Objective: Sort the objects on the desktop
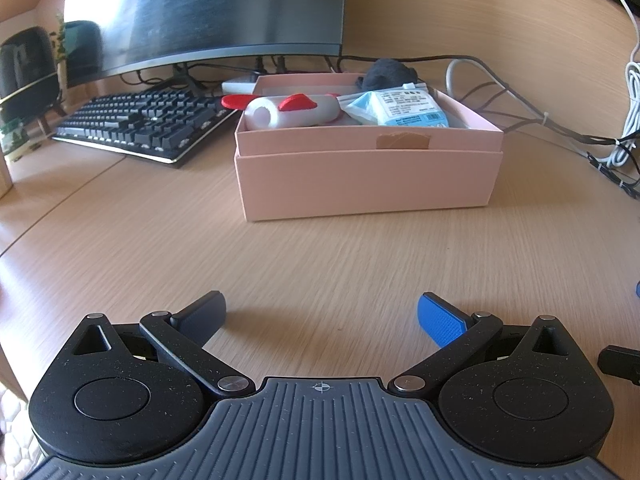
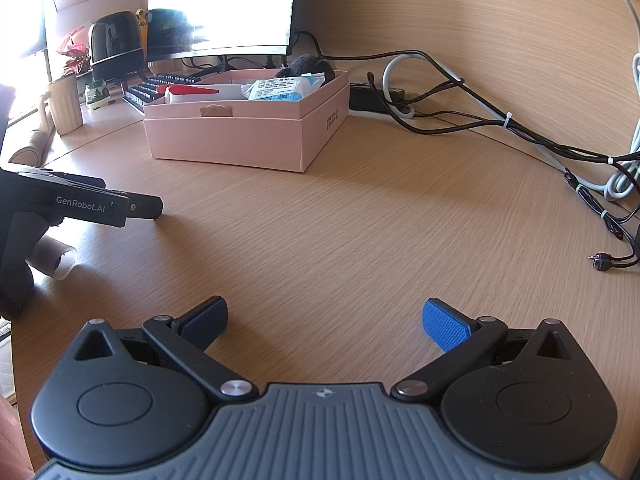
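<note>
A pink cardboard box (image 1: 368, 176) (image 2: 240, 140) stands on the wooden desk ahead of both grippers. Inside it lie a white toy with red fins (image 1: 292, 110) (image 2: 192, 92), a blue-and-white packet (image 1: 396, 108) (image 2: 280, 89) and a dark soft item (image 1: 390, 72) (image 2: 308, 66) at the back. My left gripper (image 1: 322, 316) hovers open and empty over bare desk, short of the box. My right gripper (image 2: 325, 320) is likewise open with nothing between its fingers. The left gripper's body (image 2: 92, 204) shows at the left edge of the right wrist view.
A monitor (image 1: 208, 8) and a black keyboard (image 1: 144, 124) sit behind and left of the box. A dark speaker (image 2: 116, 46), a plant (image 2: 76, 54) and a beige ribbed cup (image 2: 66, 108) stand at far left. Cables (image 2: 520, 132) trail along the right. A cardboard tube (image 2: 52, 258) lies near the left gripper.
</note>
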Demonstrator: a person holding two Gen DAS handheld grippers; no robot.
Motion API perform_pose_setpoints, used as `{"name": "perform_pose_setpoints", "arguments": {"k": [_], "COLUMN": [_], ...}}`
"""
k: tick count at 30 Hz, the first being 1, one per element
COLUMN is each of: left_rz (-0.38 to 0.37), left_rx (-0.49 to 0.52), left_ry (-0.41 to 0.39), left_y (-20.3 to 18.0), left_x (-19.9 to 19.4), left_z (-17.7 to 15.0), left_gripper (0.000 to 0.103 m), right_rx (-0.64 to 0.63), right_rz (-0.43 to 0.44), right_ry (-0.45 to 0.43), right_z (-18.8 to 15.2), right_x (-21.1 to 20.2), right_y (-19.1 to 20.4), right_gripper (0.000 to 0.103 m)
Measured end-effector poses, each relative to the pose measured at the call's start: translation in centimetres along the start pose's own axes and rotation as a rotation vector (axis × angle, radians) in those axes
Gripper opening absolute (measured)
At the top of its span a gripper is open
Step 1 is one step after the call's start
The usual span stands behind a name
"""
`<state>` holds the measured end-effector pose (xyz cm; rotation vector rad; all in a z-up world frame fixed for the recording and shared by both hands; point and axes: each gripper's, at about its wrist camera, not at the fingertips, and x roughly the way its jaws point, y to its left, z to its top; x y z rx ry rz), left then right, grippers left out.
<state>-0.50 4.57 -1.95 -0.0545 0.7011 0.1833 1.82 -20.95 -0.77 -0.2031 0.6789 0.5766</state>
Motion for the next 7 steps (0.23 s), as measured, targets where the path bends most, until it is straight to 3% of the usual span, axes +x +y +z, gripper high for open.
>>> {"name": "perform_pose_setpoints", "arguments": {"k": [7], "left_rz": [-0.001], "left_rx": [0.001], "left_ry": [0.0], "left_y": [-0.03], "left_x": [0.02], "left_z": [0.02], "left_gripper": [0.103], "right_rx": [0.0], "right_rz": [0.0], "right_ry": [0.0], "right_z": [0.0], "right_x": [0.0], "right_y": [0.01], "right_gripper": [0.103]}}
